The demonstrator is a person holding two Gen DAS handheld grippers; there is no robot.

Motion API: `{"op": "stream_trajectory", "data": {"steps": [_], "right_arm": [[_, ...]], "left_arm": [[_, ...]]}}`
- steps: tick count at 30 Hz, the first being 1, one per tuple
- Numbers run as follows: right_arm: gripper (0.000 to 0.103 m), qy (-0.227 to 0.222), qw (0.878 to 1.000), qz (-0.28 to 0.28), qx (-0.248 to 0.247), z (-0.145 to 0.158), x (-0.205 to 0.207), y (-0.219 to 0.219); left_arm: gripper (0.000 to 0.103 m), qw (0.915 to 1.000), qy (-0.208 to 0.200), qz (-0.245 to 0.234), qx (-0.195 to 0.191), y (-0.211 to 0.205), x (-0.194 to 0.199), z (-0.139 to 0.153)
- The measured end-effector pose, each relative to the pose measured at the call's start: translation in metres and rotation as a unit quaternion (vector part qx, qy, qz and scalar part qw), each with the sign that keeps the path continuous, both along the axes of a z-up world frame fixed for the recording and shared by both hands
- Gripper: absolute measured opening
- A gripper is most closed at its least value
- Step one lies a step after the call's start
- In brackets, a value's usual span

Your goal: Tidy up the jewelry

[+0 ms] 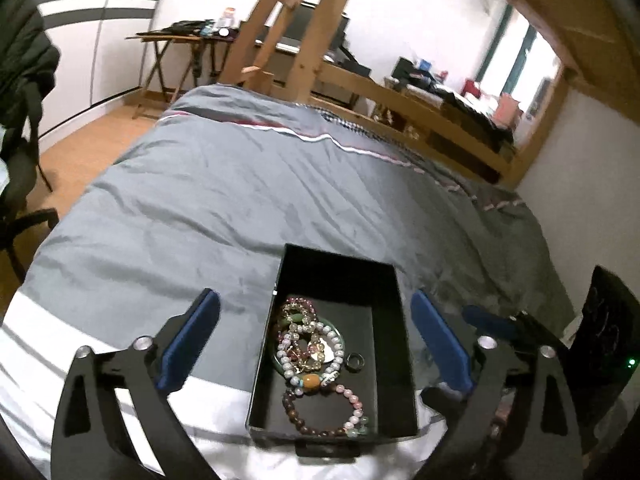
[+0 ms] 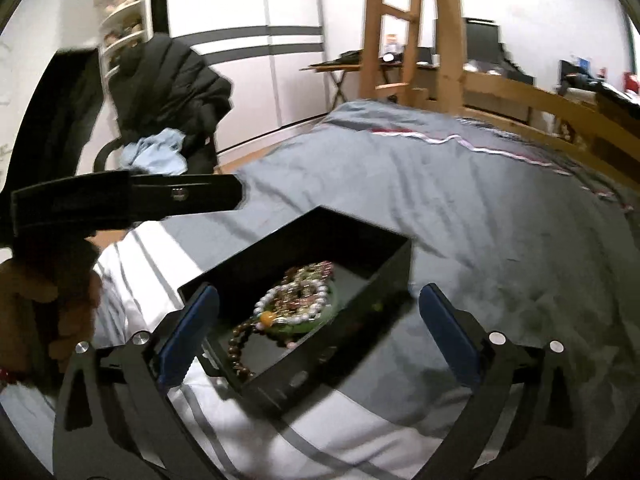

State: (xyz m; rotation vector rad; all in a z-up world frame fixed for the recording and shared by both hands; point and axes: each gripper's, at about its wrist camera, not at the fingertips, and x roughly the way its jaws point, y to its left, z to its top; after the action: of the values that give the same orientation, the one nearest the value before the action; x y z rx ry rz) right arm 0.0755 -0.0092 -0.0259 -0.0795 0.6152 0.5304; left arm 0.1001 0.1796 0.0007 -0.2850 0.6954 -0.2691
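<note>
An open black box (image 1: 386, 336) lies on the grey and white duvet (image 1: 240, 200) near its front edge. Inside lie a pile of bead bracelets (image 1: 308, 340), a brown and pink bead bracelet (image 1: 320, 420) and a dark ring (image 1: 355, 361). My left gripper (image 1: 315, 298) is open, its blue pads standing to either side of the box without touching it. My right gripper (image 2: 320, 291) is open too, with the box (image 2: 280, 248) and bracelets (image 2: 292, 300) seen between its fingers. Nothing is held.
A hand (image 2: 60, 300) holds the left gripper's black body (image 2: 120, 196) at the left of the right wrist view. A chair with a black coat (image 2: 168, 92) stands left of the bed. A wooden ladder (image 1: 304, 40) and rail (image 1: 420, 120) border the far side.
</note>
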Motion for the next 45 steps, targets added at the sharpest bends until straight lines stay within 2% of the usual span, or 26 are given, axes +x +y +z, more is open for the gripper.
{"op": "stream_trajectory", "data": {"steps": [2, 5, 7, 11, 14, 20, 24, 29, 35, 41, 45], "right_arm": [[0.099, 0.004, 1.000, -0.006, -0.001, 0.007, -0.003, -0.005], [0.099, 0.021, 1.000, -0.014, -0.013, 0.015, -0.010, -0.008], [0.099, 0.032, 0.999, -0.015, -0.004, 0.023, -0.015, -0.012], [0.099, 0.033, 0.999, -0.023, 0.007, 0.039, -0.030, -0.021], [0.099, 0.035, 0.999, -0.034, 0.007, 0.054, -0.042, -0.025], [0.099, 0.047, 0.997, -0.058, -0.014, 0.070, -0.060, -0.029], [0.099, 0.051, 0.996, -0.066, -0.012, 0.071, -0.072, -0.031], [0.099, 0.054, 0.996, -0.063, -0.024, 0.067, -0.086, -0.026], [0.099, 0.056, 0.996, -0.057, -0.035, 0.067, -0.094, -0.017], [0.099, 0.057, 0.996, -0.064, -0.038, 0.067, -0.094, -0.013], [0.099, 0.062, 0.995, -0.064, -0.047, 0.063, -0.095, -0.009]], "left_arm": [[0.097, 0.9998, -0.006, 0.002, -0.018, 0.001, -0.007, 0.008], [0.097, 0.9994, 0.005, 0.034, -0.009, -0.002, -0.016, 0.019], [0.097, 0.9986, 0.020, 0.049, 0.009, -0.005, -0.026, 0.026], [0.097, 0.9979, 0.030, 0.039, 0.042, -0.014, -0.043, 0.036], [0.097, 0.9977, 0.034, 0.013, 0.058, -0.020, -0.060, 0.044], [0.097, 0.9938, 0.038, 0.019, 0.103, -0.024, -0.093, 0.050], [0.097, 0.9894, 0.048, 0.029, 0.134, -0.023, -0.107, 0.049], [0.097, 0.9910, 0.037, 0.032, 0.125, -0.019, -0.121, 0.051], [0.097, 0.9816, 0.056, 0.051, 0.175, -0.022, -0.130, 0.042], [0.097, 0.9836, 0.058, 0.043, 0.165, -0.016, -0.136, 0.034], [0.097, 0.9826, 0.051, 0.039, 0.175, -0.021, -0.138, 0.033]]}}
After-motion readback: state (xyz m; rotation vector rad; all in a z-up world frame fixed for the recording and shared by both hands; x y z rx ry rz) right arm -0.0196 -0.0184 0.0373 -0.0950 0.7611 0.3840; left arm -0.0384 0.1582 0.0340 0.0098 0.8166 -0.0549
